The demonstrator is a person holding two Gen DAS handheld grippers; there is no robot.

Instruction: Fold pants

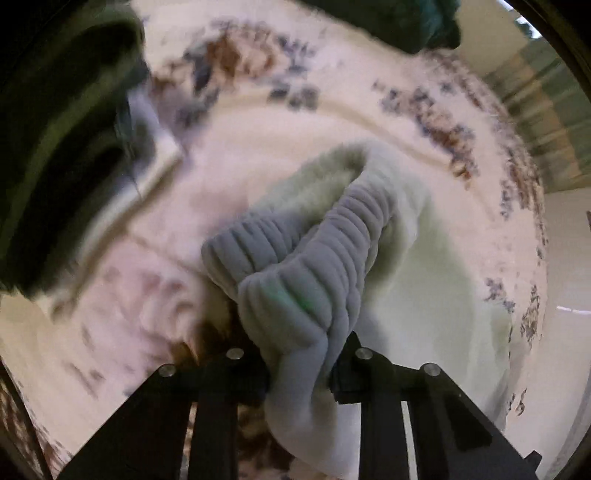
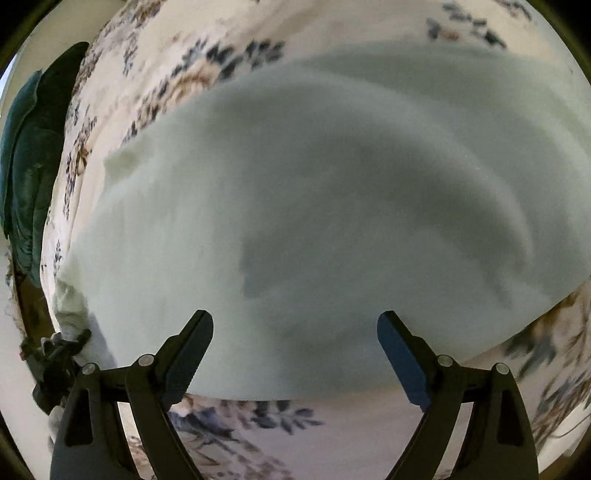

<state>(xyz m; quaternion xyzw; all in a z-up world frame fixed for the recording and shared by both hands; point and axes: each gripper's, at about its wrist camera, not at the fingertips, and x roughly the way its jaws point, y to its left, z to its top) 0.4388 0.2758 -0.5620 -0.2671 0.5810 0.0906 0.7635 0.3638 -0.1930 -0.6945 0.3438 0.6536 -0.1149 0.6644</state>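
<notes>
Two grippers over a bed, both pointing steeply down. On the left, left gripper (image 1: pixel 301 373) with jaws narrowed and clamped on the pale mint pants (image 1: pixel 424 295), pinching the fabric just below the ribbed grey waistband (image 1: pixel 295 266); waistband bunched and raised in front of the camera, rest of the garment trailing away to the right over the floral bedspread (image 1: pixel 277 147). Dark striped blur at far left, too smeared to identify. Dark green cloth (image 1: pixel 391 22) at the far edge of the bed. Much motion blur across the whole left wrist view. On the right, right gripper (image 2: pixel 295 354) with jaws spread wide, nothing between them, hovering above the pants (image 2: pixel 295 184) laid broad and mostly flat across the bedspread (image 2: pixel 258 417); soft folds and shadows curving through the fabric. Near hem of the pants lying just behind the fingertips (image 2: pixel 201 328). Left gripper (image 2: pixel 62 354) glimpsed small at lower left of that view, gripping the garment's corner. Green cloth (image 2: pixel 29 166) at the far left edge.
</notes>
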